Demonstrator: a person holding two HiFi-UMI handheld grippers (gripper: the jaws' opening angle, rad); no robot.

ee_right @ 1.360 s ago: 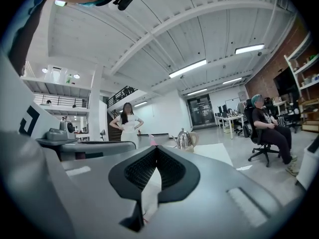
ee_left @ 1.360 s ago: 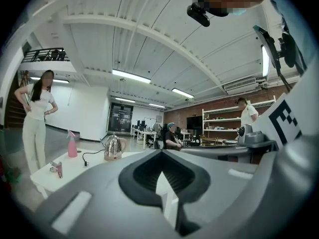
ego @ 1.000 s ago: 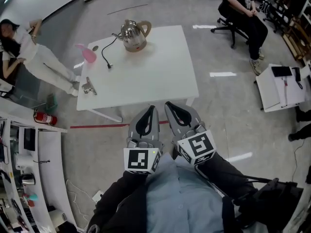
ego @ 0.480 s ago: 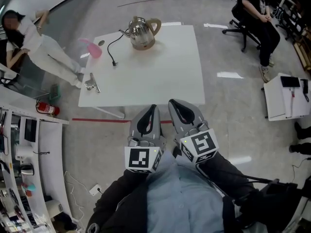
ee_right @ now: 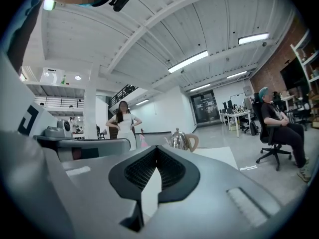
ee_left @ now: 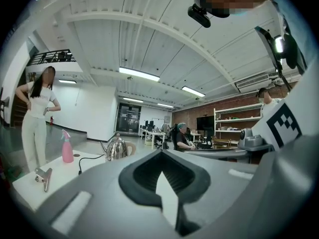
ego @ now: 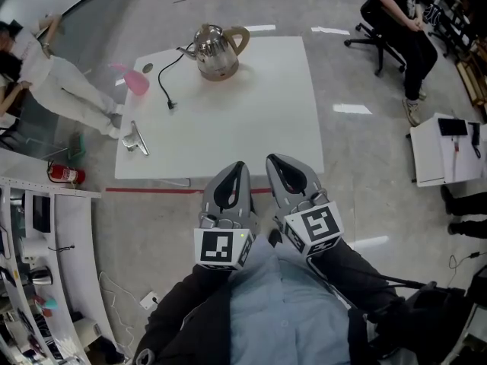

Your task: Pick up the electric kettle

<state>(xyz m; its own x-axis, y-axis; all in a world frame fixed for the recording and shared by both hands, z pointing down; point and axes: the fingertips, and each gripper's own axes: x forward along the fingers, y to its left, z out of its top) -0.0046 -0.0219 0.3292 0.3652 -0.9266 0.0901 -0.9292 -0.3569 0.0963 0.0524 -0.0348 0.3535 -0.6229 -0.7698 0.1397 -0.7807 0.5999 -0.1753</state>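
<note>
The steel electric kettle (ego: pixel 217 52) with a tan handle stands on its base at the far side of the white table (ego: pixel 251 128). Its black cord (ego: pixel 163 82) trails left and ends in a loose plug. My left gripper (ego: pixel 237 167) and right gripper (ego: pixel 275 160) are side by side close to my body, just short of the table's near edge and far from the kettle. Both are shut with nothing between the jaws. The kettle (ee_left: pixel 116 148) shows small above the left gripper (ee_left: pixel 160 154) in its view. The kettle (ee_right: pixel 182 139) also shows beyond the right gripper (ee_right: pixel 156 151).
A pink spray bottle (ego: pixel 133 80) and a metal clip (ego: pixel 135 139) lie along the table's left side. A person (ego: pixel 46 74) stands to the left, another sits on a chair (ego: pixel 396 14) at the far right. A small white table (ego: pixel 441 147) stands to the right.
The table and kettle have come a little nearer and larger in the head view. Both grippers stay shut, in the same place against my body.
</note>
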